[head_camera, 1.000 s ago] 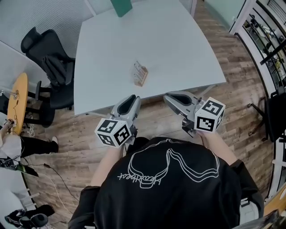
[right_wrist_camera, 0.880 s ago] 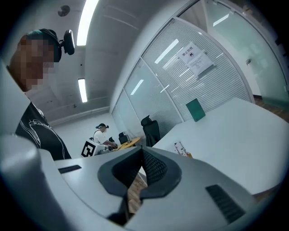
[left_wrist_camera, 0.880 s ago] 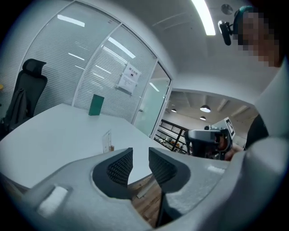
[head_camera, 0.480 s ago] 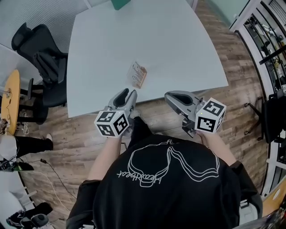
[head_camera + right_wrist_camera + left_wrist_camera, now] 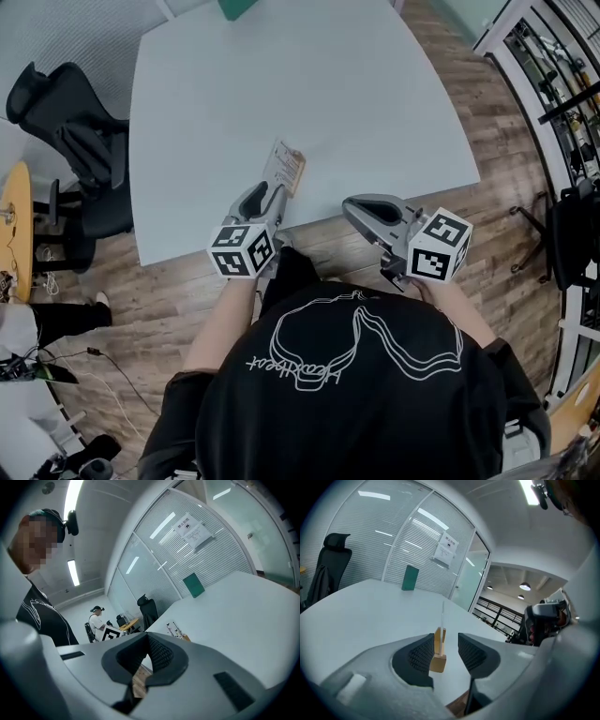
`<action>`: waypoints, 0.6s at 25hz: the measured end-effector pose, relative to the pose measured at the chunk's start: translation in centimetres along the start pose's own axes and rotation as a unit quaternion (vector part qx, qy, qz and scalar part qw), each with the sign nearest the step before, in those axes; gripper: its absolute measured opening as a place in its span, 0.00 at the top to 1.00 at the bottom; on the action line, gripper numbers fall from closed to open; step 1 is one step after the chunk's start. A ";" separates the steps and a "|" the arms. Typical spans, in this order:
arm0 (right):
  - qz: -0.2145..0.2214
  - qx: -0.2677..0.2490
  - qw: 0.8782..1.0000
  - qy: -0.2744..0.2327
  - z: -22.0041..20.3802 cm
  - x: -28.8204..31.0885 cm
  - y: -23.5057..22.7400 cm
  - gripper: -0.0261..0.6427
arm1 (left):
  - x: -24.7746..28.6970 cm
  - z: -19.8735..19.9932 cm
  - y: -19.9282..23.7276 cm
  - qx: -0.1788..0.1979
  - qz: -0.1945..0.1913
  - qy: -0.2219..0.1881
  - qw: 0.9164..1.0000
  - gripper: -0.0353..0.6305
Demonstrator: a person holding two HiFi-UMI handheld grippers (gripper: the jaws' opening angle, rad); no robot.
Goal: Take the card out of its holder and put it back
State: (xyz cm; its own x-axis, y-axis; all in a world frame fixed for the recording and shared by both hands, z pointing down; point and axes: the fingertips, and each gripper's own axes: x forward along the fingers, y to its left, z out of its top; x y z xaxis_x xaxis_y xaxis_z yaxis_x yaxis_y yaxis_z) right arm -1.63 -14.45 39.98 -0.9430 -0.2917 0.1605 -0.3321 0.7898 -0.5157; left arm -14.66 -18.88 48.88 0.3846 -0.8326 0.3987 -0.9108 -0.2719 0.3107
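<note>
Left tongs [image 5: 444, 645], jaws just opened wide and gripping nothing, point at the card [image 5: 442, 620] upright in its holder [image 5: 438, 659] just ahead on the bench [image 5: 370, 606]; right tongs [image 5: 147, 641] are closed and empty off to the side, so removal and return both seem undone.

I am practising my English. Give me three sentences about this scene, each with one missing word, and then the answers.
1. The card stands upright in a ___ holder on the white table.
2. The left gripper has its jaws ___, aimed at the holder.
3. The right gripper has its jaws ___, with nothing in them.
Missing words: wooden; open; shut.
Note: the left jaws have just been opening; nothing is between them yet.
</note>
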 end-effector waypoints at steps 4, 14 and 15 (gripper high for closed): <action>-0.009 0.008 1.000 0.002 -0.1 -0.2 -0.7 0.95 | 1.7 -0.2 -0.3 0.005 -0.007 0.008 1.000 0.73; -0.031 0.025 0.999 0.002 -0.8 -0.8 -1.9 0.95 | 3.8 -0.1 -0.3 0.036 -0.010 0.011 0.999 0.73; -0.033 0.027 0.999 0.002 -0.9 -0.7 -1.9 0.95 | 3.9 -0.1 -0.1 0.037 -0.006 0.013 0.999 0.73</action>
State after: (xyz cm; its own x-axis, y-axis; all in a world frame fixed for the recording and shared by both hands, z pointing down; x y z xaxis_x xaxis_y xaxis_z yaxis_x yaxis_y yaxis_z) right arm -0.33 -15.31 41.62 -0.9191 -0.3403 0.1985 -0.3920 0.7385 -0.5486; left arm -13.03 -22.03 50.51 0.3991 -0.8165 0.4172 -0.9140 -0.3184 0.2514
